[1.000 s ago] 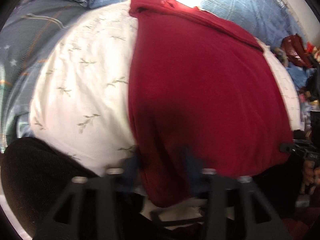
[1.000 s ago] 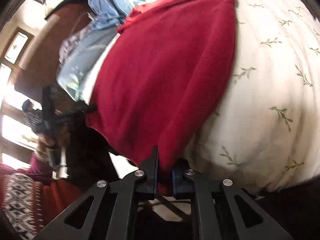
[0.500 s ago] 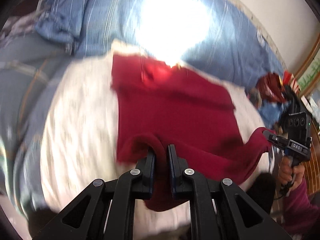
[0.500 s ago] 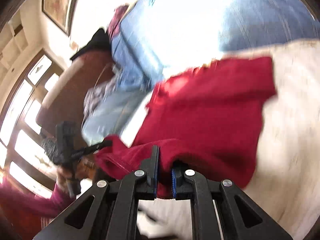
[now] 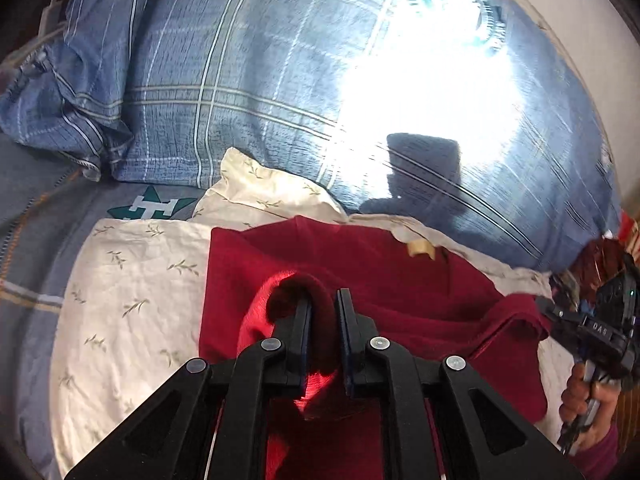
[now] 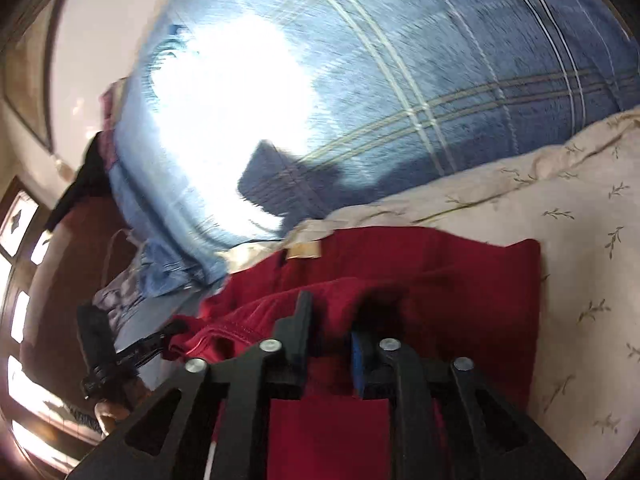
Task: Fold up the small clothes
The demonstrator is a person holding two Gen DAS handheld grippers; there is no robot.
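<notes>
Opening, both grippers (left (image 5: 324,308), right (image 6: 330,320)); red garment (image 5: 400,280) now folded over.

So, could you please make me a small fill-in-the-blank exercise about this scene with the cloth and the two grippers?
1. The garment being folded is ____ in colour.
2. It lies on a cream cloth printed with small ____.
3. Behind them lies a ____ plaid pillow.
4. In the left wrist view, the fabric between the left gripper fingers belongs to the ____.

Missing words: red; leaf sprigs; blue; garment
</notes>
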